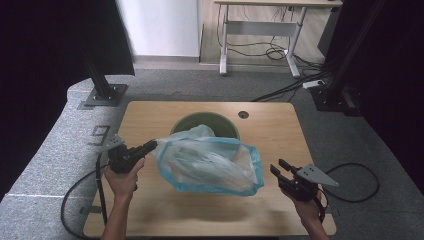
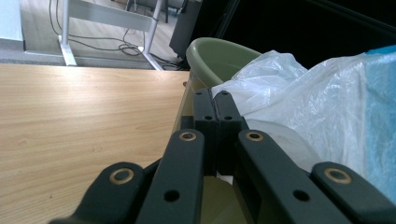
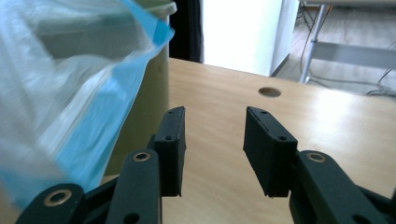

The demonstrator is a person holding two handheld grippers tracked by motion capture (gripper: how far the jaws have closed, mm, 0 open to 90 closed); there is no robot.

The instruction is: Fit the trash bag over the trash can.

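A clear plastic bag with a blue rim (image 1: 210, 162) hangs in the air over the wooden table (image 1: 280, 130), in front of a green round bin (image 1: 186, 121). My left gripper (image 1: 151, 145) is at the bag's left edge, shut on the film. In the left gripper view the jaws (image 2: 215, 100) stand pressed together, with the bag (image 2: 299, 98) and the bin (image 2: 219, 56) just beyond. My right gripper (image 1: 279, 168) is to the right of the bag, apart from it and open. In the right gripper view nothing lies between its jaws (image 3: 214, 140); the bag (image 3: 56, 93) and the bin's wall (image 3: 149, 93) are at the left.
A round cable hole (image 1: 243, 114) sits in the table behind the bin. A white-legged desk (image 1: 260, 25) and floor cables (image 1: 295, 87) lie beyond the table. Black posts (image 1: 102, 82) stand at both far corners. Bare table top lies in front of the bag.
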